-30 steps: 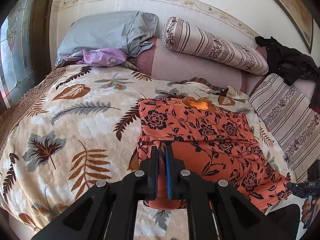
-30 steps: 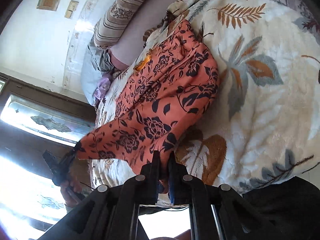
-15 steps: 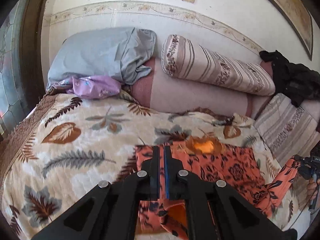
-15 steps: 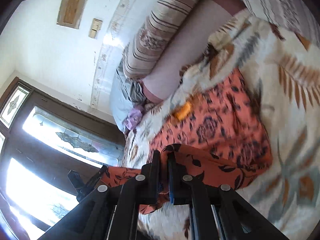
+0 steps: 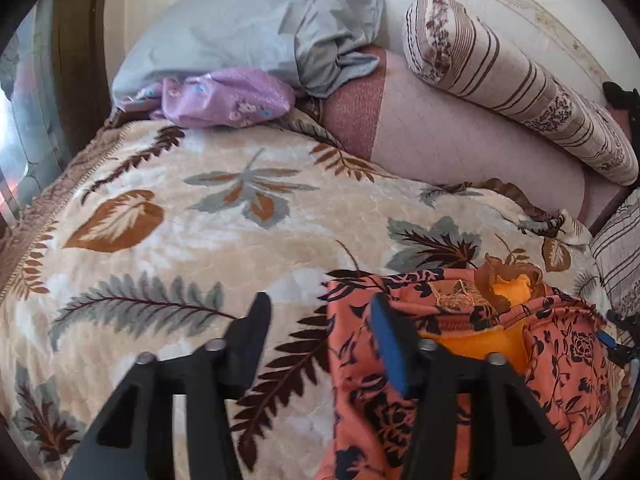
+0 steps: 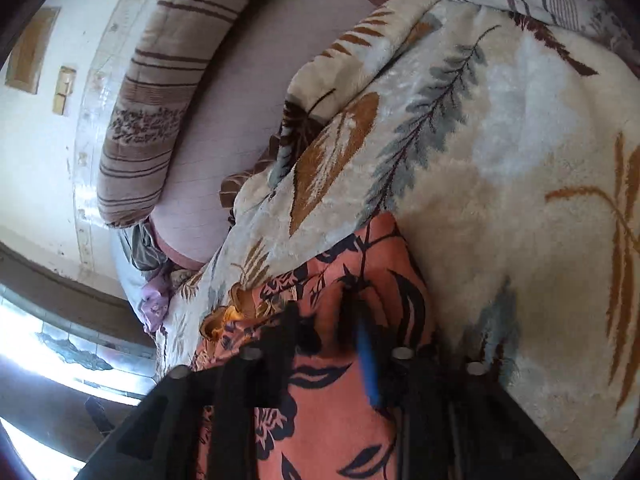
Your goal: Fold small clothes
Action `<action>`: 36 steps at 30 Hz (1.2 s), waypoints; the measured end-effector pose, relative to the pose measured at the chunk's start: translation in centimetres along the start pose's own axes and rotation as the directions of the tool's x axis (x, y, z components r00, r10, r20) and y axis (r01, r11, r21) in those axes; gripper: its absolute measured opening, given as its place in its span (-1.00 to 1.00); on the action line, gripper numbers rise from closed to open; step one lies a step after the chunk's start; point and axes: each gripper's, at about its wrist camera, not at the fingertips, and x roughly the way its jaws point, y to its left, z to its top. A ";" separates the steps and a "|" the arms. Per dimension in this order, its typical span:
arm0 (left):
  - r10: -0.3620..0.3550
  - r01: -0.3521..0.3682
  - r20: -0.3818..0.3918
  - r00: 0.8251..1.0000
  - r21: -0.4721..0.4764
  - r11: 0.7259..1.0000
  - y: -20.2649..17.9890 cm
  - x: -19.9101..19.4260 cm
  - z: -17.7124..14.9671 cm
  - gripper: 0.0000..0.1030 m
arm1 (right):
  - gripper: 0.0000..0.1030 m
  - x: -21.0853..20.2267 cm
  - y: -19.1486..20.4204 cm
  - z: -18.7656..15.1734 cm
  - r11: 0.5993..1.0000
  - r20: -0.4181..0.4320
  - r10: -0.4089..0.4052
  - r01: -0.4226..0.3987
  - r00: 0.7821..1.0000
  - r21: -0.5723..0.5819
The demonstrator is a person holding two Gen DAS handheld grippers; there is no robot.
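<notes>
you've just let go: your left gripper (image 5: 320,320) and right gripper (image 6: 328,320), both pinched shut a second ago, now stand apart. the orange floral garment (image 5: 460,320) lies doubled over at 4 o'clock on the leaf-print blanket (image 5: 200,220), so this fold is down. pillows (image 5: 248,28) sit at 12 o'clock.

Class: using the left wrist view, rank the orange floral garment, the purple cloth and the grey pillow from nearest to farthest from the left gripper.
1. Orange floral garment, at the left gripper's right finger.
2. Purple cloth, far left.
3. Grey pillow, behind it at the wall.
</notes>
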 end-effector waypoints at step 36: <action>-0.152 0.169 -0.115 0.982 0.157 0.973 -3.8 -10.0 -4.8 -0.78 | -0.65 -12.5 11.5 -10.7 0.889 -0.093 -0.202 0.142 0.975 -0.436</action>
